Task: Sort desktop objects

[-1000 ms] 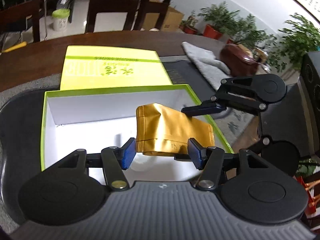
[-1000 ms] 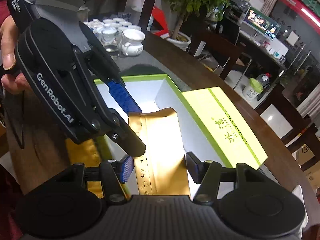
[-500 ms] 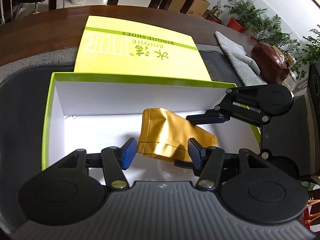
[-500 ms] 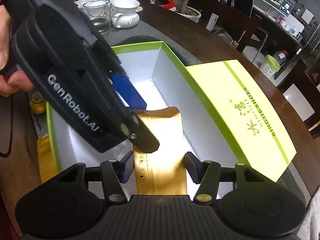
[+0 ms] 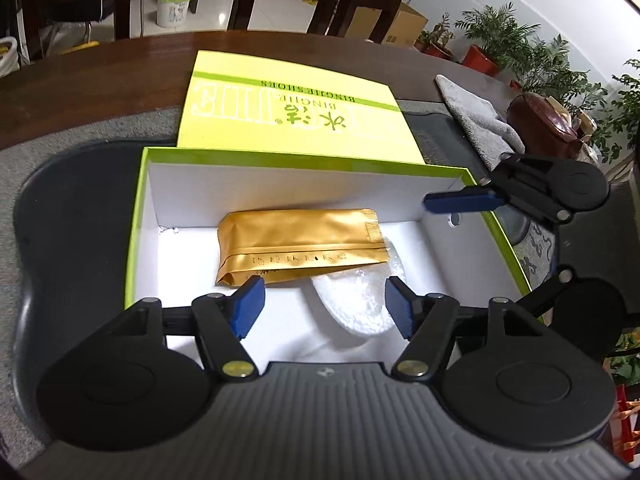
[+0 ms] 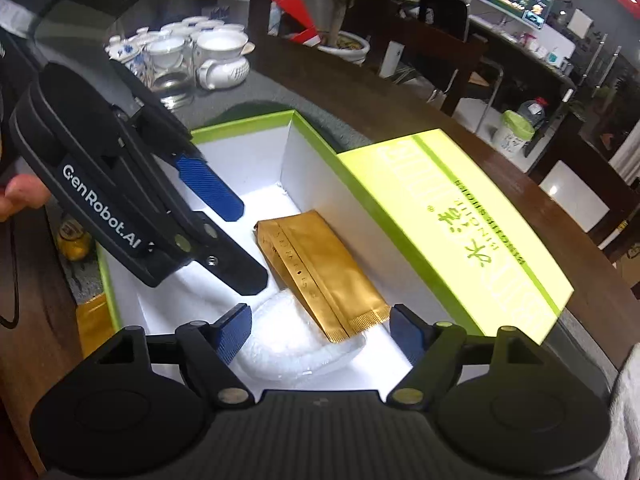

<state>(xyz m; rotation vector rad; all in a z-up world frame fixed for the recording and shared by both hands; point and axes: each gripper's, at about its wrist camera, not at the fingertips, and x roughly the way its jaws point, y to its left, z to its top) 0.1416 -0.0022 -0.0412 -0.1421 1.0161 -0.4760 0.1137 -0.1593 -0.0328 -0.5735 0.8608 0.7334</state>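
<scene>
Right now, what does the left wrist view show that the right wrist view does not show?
Only the left wrist view shows the grey cloth, the brown pouch beside it and the cardboard carton behind the chairs. Only the right wrist view shows the tea cups and a hand. Both show the gold packet lying free in the green box, the white wrap, the lid, and the left gripper and right gripper, jaws opening, nothing between them.

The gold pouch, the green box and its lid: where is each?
gold pouch (image 5: 296,236): left wrist view, middle of its upper face.
green box (image 5: 304,159): left wrist view, far rim.
lid (image 6: 460,216): right wrist view, printed top face.
</scene>
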